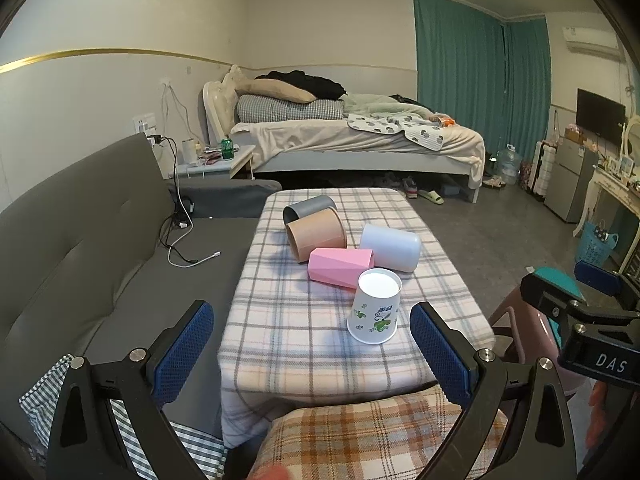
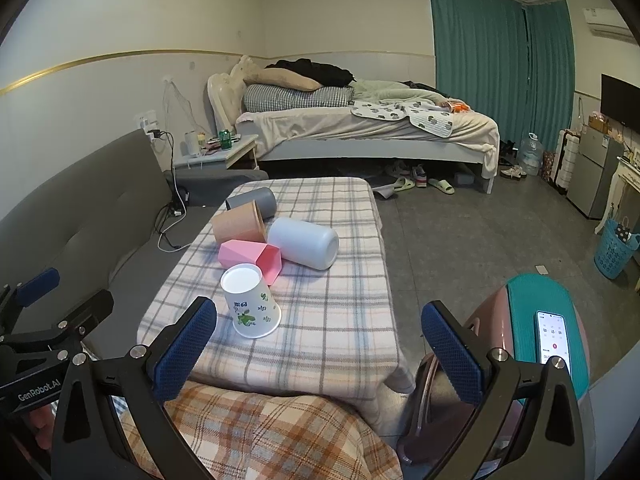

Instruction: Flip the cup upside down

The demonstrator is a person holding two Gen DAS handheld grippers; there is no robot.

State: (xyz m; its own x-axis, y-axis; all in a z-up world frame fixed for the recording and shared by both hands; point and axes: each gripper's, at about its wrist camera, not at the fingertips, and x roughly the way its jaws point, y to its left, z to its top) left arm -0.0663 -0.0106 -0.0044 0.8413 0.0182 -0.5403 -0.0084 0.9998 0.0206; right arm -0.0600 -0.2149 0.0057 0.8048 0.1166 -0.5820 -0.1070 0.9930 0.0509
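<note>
Paper is what we are dealing with: the paper cup (image 1: 374, 307) stands near the front of the desk (image 1: 304, 344), wide mouth down and white base up, so by our reading it already sits upside down. Just behind it lie four other cups on their sides: a pink cup (image 1: 340, 267), a pale blue cup (image 1: 392, 249), a tan cup (image 1: 316, 232) and a grey cup (image 1: 308, 208).

We judge the paper cup to be very light and thin-walled. It should crush or go oval under a hard pinch, and its smooth printed wall may slip. We would take it across the middle of the wall, where the taper still gives the pads a fair seat, and squeeze only enough to lift. The plastic cups look stiffer and would bear a firmer hold; lying down, they may roll when touched.

Our left claw (image 1: 312, 344) is spread wide and holds nothing, hanging at the near edge of the desk short of the paper cup. Our right claw (image 2: 320, 344) is likewise spread and empty, with the paper cup just past its left pad.
</note>
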